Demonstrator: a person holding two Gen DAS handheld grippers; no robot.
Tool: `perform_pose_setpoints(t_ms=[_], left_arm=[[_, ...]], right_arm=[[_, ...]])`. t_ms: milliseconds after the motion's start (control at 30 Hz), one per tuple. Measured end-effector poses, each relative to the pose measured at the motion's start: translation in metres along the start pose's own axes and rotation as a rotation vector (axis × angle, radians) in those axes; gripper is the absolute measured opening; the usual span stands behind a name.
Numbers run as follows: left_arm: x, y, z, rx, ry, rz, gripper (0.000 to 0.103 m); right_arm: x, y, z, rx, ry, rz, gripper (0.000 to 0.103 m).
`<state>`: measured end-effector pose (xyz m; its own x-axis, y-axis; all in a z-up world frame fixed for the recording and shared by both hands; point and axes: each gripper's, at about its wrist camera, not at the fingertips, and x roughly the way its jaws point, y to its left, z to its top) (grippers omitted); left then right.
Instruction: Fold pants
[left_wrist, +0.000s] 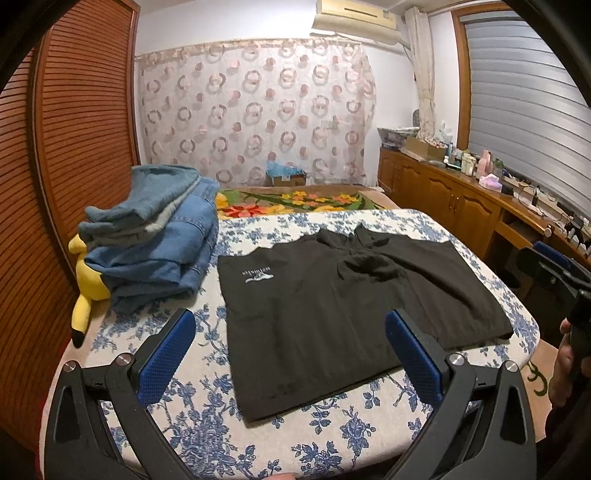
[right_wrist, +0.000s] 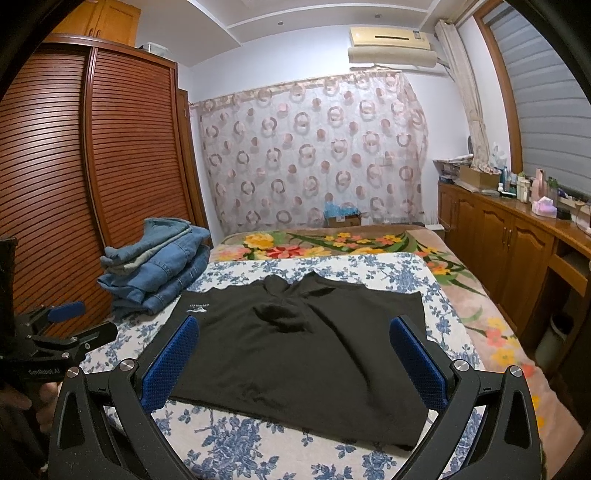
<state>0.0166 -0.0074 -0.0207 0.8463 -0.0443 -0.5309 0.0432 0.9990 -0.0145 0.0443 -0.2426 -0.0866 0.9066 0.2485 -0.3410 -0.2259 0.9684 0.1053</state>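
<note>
Black pants (left_wrist: 332, 306), short and wide with a small white logo, lie spread flat on a blue-flowered white cloth (left_wrist: 207, 413) on the bed. They also show in the right wrist view (right_wrist: 295, 354). My left gripper (left_wrist: 291, 354) is open and empty, hovering above the near left part of the pants. My right gripper (right_wrist: 295, 358) is open and empty, above the near right part. The right gripper's body shows at the right edge of the left wrist view (left_wrist: 554, 273); the left gripper shows at the left edge of the right wrist view (right_wrist: 62, 328).
A stack of folded blue jeans (left_wrist: 155, 243) sits at the far left of the cloth, also in the right wrist view (right_wrist: 159, 262), with a yellow plush toy (left_wrist: 86, 291) beside it. A wooden wardrobe (left_wrist: 74, 147) stands left, a cluttered wooden cabinet (left_wrist: 461, 199) right. A floral blanket (right_wrist: 332, 240) lies beyond.
</note>
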Motion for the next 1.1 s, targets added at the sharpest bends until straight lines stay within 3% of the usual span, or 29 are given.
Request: perform_pose_setpoints(t_ms=[833,1100], left_arm=[[0.061,0.001,-0.009,0.077,0.117,-0.077,0.103],[0.075,0.006,-0.002,0.085,0.133,-0.078,0.103]], right_arm=[[0.029,-0.013,0.018,-0.046,0.092,-0.044,0.100],[0.054,-0.038,0.025,-0.072,0.174,-0.065,0.081]])
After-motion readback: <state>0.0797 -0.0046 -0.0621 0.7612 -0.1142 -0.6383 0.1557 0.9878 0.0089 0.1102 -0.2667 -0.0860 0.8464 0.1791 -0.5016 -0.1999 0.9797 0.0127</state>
